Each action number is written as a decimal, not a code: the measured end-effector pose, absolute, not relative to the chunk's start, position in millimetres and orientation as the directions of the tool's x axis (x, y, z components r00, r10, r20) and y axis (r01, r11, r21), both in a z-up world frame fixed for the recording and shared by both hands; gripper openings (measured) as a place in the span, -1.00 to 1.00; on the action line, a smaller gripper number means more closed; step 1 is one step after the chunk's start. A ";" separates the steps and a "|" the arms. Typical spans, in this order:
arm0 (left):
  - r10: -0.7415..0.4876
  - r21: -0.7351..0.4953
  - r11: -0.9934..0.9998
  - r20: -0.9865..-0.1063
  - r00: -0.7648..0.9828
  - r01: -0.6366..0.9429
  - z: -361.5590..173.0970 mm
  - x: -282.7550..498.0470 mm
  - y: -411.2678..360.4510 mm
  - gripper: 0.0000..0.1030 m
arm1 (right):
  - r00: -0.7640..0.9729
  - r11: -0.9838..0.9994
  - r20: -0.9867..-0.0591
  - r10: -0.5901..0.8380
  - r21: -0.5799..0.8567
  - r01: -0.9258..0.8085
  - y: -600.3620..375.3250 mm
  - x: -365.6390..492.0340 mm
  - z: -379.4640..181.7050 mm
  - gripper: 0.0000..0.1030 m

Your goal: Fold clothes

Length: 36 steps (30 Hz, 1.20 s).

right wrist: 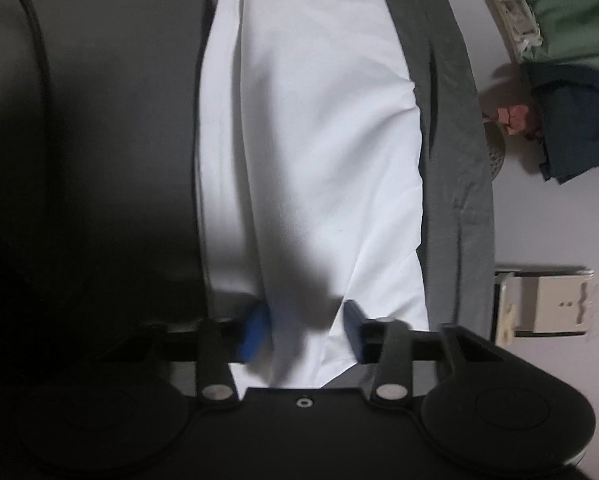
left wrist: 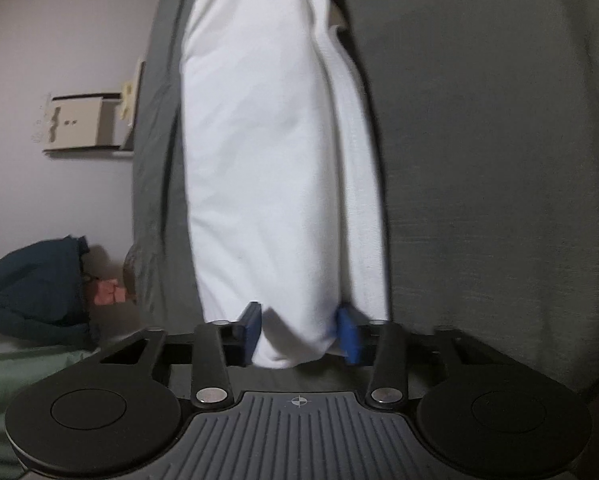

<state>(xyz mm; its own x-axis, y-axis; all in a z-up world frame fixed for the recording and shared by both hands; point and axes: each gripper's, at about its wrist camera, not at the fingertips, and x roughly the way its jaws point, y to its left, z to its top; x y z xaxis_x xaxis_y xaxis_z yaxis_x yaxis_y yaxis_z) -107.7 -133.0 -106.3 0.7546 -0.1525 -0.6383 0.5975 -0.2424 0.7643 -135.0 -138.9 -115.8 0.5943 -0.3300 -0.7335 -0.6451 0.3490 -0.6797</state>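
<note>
A white garment [left wrist: 267, 160] stretches away from my left gripper [left wrist: 299, 332] over a grey cloth surface [left wrist: 499, 160]. The blue pads [left wrist: 251, 328] of the left gripper pinch its near end. In the right wrist view the same white garment [right wrist: 311, 140] runs away from my right gripper [right wrist: 305, 332], whose blue pads [right wrist: 253, 332] clamp a bunched end. Both grippers are shut on the garment. It hangs taut with long folds along its length.
The grey cloth surface [right wrist: 455, 160] has an edge beside a pale wall [left wrist: 59, 40]. A person in a dark blue top [left wrist: 31, 284] is near that edge, also in the right wrist view [right wrist: 571, 120]. A beige wall box [left wrist: 87, 124] is mounted nearby.
</note>
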 end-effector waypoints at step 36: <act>-0.375 0.510 0.330 -0.701 0.606 0.794 -34.9 -66.1 -75.0 -0.49 | 0.519 0.991 -0.845 0.130 0.128 -0.038 -316.2 -62.1 -20.5 -0.04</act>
